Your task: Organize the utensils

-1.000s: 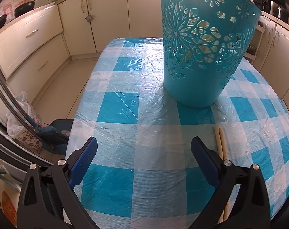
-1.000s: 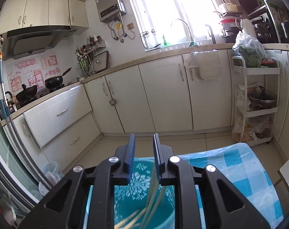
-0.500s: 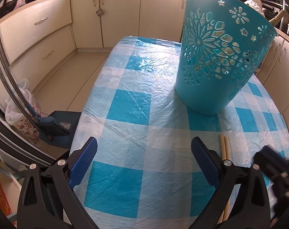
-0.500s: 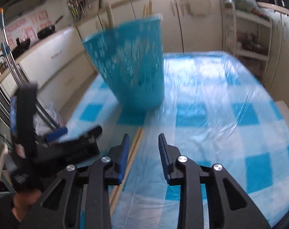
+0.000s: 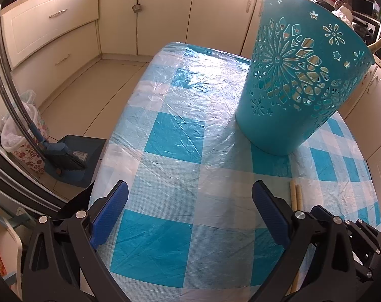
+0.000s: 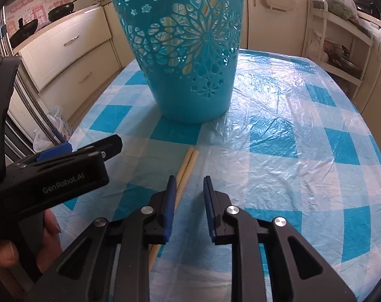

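Observation:
A teal cut-out basket (image 5: 298, 75) stands on the blue-checked table (image 5: 175, 136), with pale wooden sticks showing through its holes and over its rim; it also shows in the right wrist view (image 6: 187, 50). Two wooden chopsticks (image 6: 186, 166) lie side by side on the table in front of the basket, also visible in the left wrist view (image 5: 296, 196). My right gripper (image 6: 189, 183) is open and empty, low over the table, its left finger beside the chopsticks. My left gripper (image 5: 190, 196) is wide open and empty, left of the chopsticks; its body shows in the right wrist view (image 6: 52, 173).
Cream kitchen cabinets (image 5: 52, 32) surround the table. A blue dustpan with a broom (image 5: 72, 158) and a bagged bin (image 5: 19, 136) stand on the floor at left. A white shelf rack (image 6: 341, 45) stands at the back right. The table edge (image 5: 109, 151) runs close on the left.
My right gripper has come down from above the basket to low over the table beside the chopsticks, and its jaws have opened a little. My left gripper has drifted back and left.

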The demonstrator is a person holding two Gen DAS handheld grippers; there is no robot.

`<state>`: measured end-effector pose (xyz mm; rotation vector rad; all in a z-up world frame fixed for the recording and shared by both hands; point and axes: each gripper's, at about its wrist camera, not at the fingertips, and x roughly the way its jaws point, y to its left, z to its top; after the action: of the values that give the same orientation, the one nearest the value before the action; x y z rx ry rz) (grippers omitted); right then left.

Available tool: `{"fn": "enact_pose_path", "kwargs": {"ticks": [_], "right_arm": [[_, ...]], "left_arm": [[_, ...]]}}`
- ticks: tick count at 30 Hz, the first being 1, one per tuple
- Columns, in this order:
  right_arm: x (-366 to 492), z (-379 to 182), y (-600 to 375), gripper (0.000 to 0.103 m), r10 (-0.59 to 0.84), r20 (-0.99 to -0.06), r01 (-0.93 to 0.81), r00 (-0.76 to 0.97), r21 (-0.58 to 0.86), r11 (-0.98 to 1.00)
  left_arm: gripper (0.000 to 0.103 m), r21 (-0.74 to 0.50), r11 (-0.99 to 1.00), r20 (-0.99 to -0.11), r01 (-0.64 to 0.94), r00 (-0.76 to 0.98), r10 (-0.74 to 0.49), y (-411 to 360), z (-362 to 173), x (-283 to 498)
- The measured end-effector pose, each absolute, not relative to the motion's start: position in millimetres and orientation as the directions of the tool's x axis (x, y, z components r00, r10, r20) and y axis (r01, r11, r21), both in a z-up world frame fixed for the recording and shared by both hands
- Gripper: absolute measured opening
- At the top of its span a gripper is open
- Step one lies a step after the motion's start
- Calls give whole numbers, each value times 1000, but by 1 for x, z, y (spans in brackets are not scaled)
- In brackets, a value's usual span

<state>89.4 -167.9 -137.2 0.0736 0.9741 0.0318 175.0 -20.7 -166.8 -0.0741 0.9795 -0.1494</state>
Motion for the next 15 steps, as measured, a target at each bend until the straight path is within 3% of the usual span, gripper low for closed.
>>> {"fn": "enact_pose_path", "kwargs": {"ticks": [7, 15], "right_arm": [[81, -138, -172, 15, 32, -828, -65, 559, -5, 998], [72, -134, -218, 13, -18, -833, -46, 553, -52, 998]], "left_arm": [[95, -119, 987, -823, 111, 546, -160, -28, -168, 174], [95, -56, 944, -822, 326, 521, -229, -64, -163, 160]]}}
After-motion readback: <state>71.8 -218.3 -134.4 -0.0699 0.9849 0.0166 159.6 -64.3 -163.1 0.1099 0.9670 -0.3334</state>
